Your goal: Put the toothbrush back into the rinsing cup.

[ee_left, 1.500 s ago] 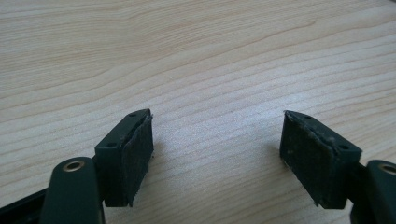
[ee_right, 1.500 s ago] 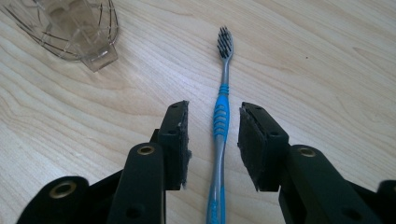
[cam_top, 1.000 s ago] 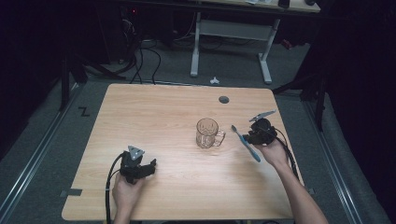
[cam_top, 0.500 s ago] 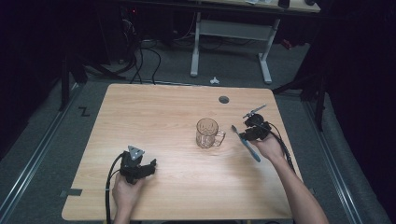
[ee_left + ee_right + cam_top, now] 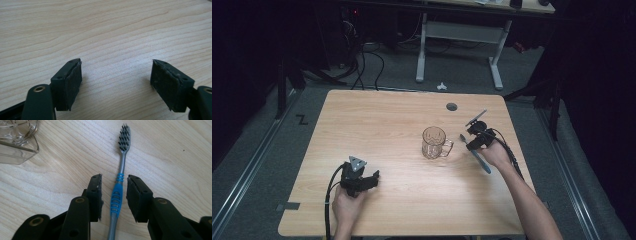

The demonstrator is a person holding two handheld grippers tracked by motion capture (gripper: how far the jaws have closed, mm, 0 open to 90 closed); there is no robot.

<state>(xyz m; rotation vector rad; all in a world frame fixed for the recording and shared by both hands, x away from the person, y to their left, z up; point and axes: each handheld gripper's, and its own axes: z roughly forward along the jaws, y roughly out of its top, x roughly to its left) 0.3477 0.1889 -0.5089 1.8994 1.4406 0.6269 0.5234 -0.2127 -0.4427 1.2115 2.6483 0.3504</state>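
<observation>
Surface: one light wooden table (image 5: 387,130), pale grain, with a small dark round hole (image 5: 451,106) near its upper right edge. It stands on a grey carpeted floor (image 5: 262,150) in a dark room. At the top of the high view, a second desk's white metal legs (image 5: 422,45) and a tangle of black cables (image 5: 362,60).

Things on the table, counted: one clear faceted glass mug with a handle (image 5: 435,142), centre right of the high view, upright; its rim and wall also fill the upper left corner of the right gripper view (image 5: 17,142). One toothbrush with a blue ribbed grip, grey neck and dark bristles (image 5: 119,183), lying flat on the wood just right of the mug, bristle head toward the top of the right gripper view. In the high view its handle end (image 5: 482,162) sticks out below the right hand.

Two claws. Right claw (image 5: 114,192): partly open, jaws straddling the blue grip, a narrow gap each side, not clamping it. Left claw (image 5: 116,82): wide open over bare wood, holding nothing; in the high view it sits lower left (image 5: 373,178), with a grey three-cornered plate on top.
</observation>
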